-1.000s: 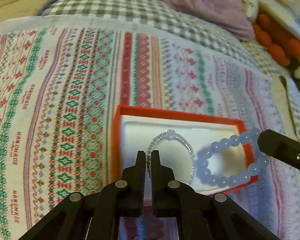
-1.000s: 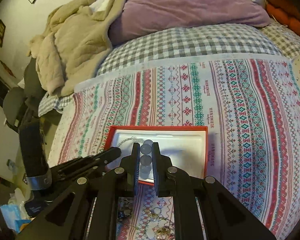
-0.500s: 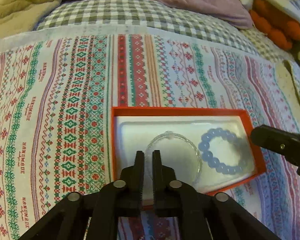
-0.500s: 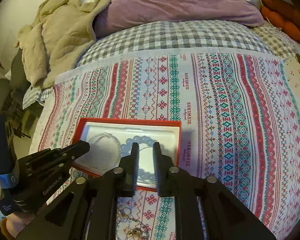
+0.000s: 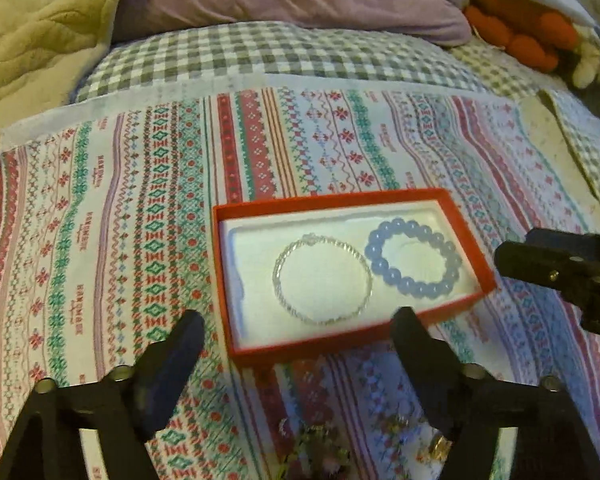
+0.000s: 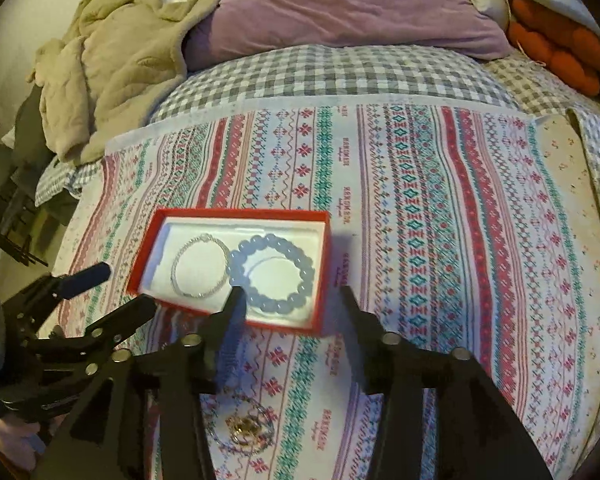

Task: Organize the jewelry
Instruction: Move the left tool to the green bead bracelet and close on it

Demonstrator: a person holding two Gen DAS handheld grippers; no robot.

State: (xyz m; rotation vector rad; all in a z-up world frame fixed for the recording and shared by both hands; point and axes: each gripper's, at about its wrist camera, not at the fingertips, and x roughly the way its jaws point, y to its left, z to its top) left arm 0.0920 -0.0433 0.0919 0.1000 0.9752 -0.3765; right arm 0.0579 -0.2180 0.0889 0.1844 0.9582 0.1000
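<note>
Bedspread [image 5: 112, 216] with woven stripes covers the left of the scene, a flat, soft surface that serves as the work area. On it sits the red box [image 5: 332, 196], its white lining a shallow tray that keeps pieces apart and easy to see. Inside, the clear bead bracelet [image 5: 322, 280] lies flat in the left half, and the blue bead bracelet [image 5: 414, 258] lies flat in the right half, the two rings touching or nearly so where they meet. Each appears laid out as a full circle so that it neither tangles nor hides the other.

Nearer the cameras, short of the box, a small heap of loose jewelry [image 6: 246, 426] waits on the cloth; it is blurred, and beyond some gold-coloured metal I cannot tell what pieces it holds. That pile is probably what remains to be sorted.

The left gripper [image 5: 296, 328] hovers over the near edge of the box, its jaws opening and spread wide, nothing between them and nothing touched. The right gripper [image 6: 290, 298] hangs above the near right part of the box, its jaws also opening, about half spread; the blue bracelet lies below and free of them.
</note>
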